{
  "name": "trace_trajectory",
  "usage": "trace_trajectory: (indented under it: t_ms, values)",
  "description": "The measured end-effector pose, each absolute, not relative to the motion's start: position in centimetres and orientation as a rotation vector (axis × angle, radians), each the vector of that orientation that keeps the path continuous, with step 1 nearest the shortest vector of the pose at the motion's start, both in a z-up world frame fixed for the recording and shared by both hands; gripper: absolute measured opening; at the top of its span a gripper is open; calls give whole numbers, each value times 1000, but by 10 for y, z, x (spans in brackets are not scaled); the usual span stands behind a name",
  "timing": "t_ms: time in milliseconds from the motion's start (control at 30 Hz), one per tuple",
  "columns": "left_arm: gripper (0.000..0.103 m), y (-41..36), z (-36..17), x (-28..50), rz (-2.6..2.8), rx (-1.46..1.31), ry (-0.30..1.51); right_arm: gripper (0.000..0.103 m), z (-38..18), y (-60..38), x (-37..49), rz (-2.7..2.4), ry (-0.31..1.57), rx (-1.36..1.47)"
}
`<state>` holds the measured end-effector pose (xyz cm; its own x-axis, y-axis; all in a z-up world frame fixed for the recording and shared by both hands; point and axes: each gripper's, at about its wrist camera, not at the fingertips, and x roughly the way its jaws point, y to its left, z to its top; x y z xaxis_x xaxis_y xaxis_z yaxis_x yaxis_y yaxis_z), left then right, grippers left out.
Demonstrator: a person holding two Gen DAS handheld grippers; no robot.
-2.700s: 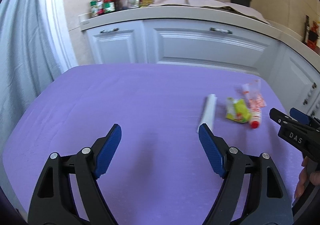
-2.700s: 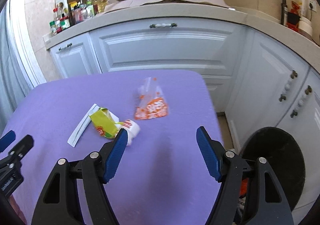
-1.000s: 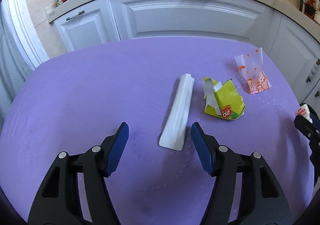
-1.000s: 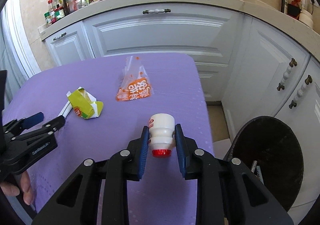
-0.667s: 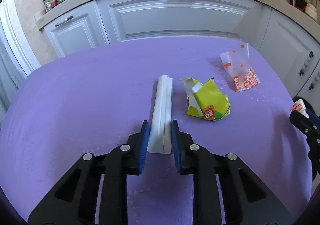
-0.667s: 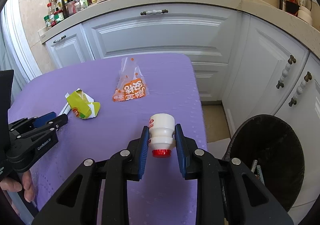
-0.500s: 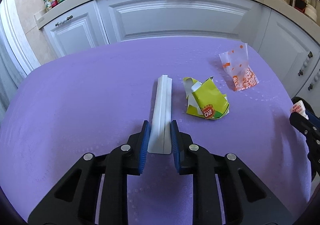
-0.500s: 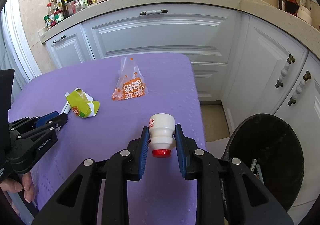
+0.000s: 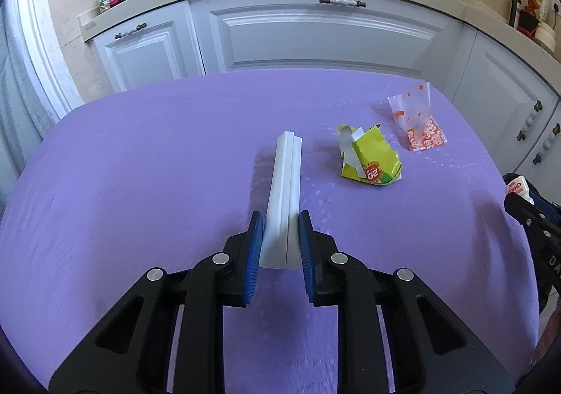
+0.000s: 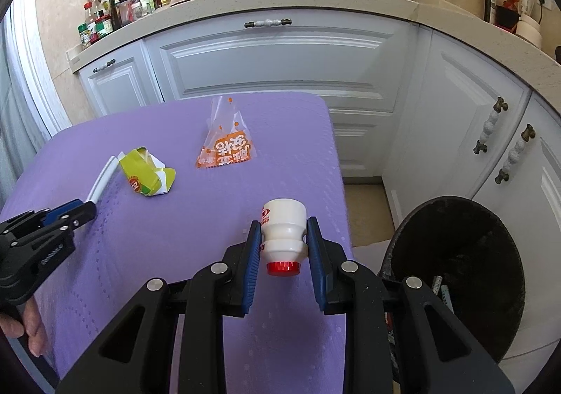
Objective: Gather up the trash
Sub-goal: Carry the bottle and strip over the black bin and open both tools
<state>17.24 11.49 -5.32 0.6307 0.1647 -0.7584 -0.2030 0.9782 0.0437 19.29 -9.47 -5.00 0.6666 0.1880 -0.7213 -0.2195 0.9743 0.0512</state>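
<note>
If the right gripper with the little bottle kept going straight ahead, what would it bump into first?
Most likely the purple tablecloth: the right gripper, shut on the small white bottle, points down at bare cloth. The orange snack bag lies further on, a little left of that line. Depth is hard to judge here.

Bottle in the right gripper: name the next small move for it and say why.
Probably carry the bottle rightward over the black bin, then let go. The right gripper is already shut on it above the purple table, and the open bin stands just off the table's right edge.
</note>
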Motion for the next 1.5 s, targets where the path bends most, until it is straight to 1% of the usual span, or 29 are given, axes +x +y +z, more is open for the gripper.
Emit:
trace_trajectory:
  t_ms: [367,667,1000,1500]
  values:
    - [20,105,-30,143,187,-50,814,27,-38,-104,175,205,779,-41]
    - [20,74,-8,128,130,-27,764,27,-31,-130,156,150,754,-30]
    - [20,6,-2,125,-12,25,742,27,-28,-181,140,44,738,9]
    - [20,-96,-14,146,-169,80,738,27,-35,-267,122,-123,737,72]
